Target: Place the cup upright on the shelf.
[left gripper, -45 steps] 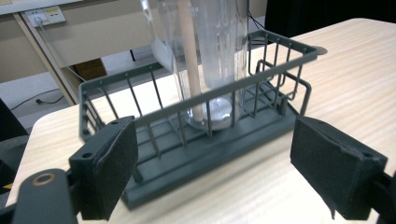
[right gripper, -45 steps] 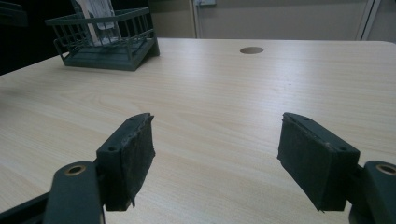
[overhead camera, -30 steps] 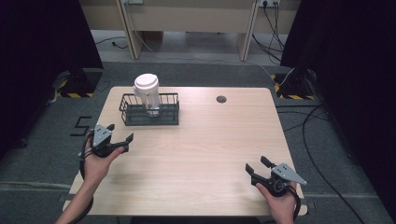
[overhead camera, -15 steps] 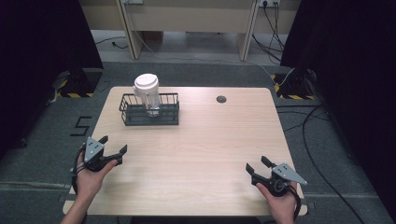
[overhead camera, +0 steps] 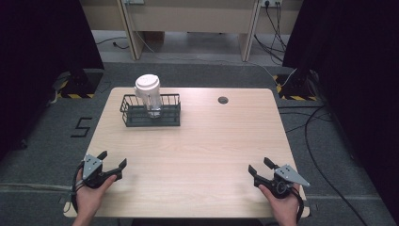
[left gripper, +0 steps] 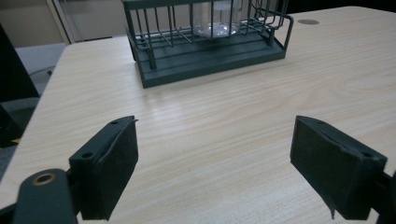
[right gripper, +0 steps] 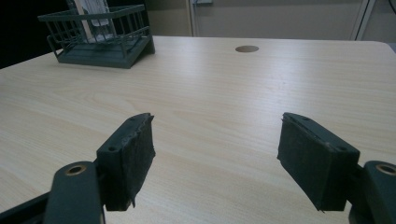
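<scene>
Cup (overhead camera: 147, 94) upright in basket (overhead camera: 151, 116), well beyond left tongs (overhead camera: 112, 163), right tongs (overhead camera: 260, 168); both gaping.

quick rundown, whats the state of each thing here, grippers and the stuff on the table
left gripper: open, empty, near the table's front left corner
right gripper: open, empty, near the front right edge
wire basket: upright at the back left of the table, holding the cup
cup: upright in the basket, white lid on
table: bare wood, a small round hole near its back edge
</scene>
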A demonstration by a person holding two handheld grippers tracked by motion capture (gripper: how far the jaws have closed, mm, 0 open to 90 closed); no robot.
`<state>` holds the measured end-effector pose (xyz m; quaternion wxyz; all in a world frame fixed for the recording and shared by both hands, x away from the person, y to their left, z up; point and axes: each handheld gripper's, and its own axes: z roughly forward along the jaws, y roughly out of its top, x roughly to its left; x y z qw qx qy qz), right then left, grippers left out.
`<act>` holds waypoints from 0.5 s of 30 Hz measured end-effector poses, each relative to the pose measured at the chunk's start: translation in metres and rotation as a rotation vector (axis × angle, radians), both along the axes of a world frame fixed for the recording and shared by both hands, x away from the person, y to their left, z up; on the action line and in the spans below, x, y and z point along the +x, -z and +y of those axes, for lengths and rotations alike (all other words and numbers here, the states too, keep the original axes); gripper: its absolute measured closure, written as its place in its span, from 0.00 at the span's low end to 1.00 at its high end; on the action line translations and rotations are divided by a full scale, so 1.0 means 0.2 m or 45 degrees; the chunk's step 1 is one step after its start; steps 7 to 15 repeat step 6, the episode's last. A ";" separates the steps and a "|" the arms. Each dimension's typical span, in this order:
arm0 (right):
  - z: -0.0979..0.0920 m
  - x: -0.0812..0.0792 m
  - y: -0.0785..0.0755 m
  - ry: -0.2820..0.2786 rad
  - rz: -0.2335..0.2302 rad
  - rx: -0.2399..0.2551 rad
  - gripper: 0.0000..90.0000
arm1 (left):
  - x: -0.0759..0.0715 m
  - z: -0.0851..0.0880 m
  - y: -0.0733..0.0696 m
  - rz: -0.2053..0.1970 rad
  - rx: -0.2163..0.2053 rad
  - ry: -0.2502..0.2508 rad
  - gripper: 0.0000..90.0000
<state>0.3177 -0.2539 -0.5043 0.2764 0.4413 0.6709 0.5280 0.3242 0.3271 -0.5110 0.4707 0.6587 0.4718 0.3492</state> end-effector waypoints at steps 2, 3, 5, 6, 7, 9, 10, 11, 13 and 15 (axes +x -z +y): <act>0.00 0.00 0.00 0.001 -0.002 0.000 0.30 | -0.01 0.00 0.01 -0.009 -0.002 -0.013 0.16; 0.00 0.00 0.00 0.001 -0.004 -0.003 0.30 | -0.01 0.01 0.01 -0.010 0.001 -0.020 0.16; -0.01 0.00 0.00 0.001 -0.008 -0.006 0.30 | -0.02 0.01 0.01 -0.018 0.003 -0.026 0.16; -0.01 0.00 0.00 0.003 -0.005 -0.004 0.30 | -0.02 0.02 0.01 -0.018 0.001 -0.029 0.16; -0.01 0.00 0.00 0.003 -0.005 -0.004 0.30 | -0.02 0.02 0.01 -0.018 0.001 -0.029 0.16; -0.01 0.00 0.00 0.003 -0.005 -0.004 0.30 | -0.02 0.02 0.01 -0.018 0.001 -0.029 0.16; -0.01 0.00 0.00 0.003 -0.005 -0.004 0.30 | -0.02 0.02 0.01 -0.018 0.001 -0.029 0.16; -0.01 0.00 0.00 0.003 -0.005 -0.004 0.30 | -0.02 0.02 0.01 -0.018 0.001 -0.029 0.16; -0.01 0.00 0.00 0.003 -0.005 -0.004 0.30 | -0.02 0.02 0.01 -0.018 0.001 -0.029 0.16; -0.01 0.00 0.00 0.003 -0.005 -0.004 0.30 | -0.02 0.02 0.01 -0.018 0.001 -0.029 0.16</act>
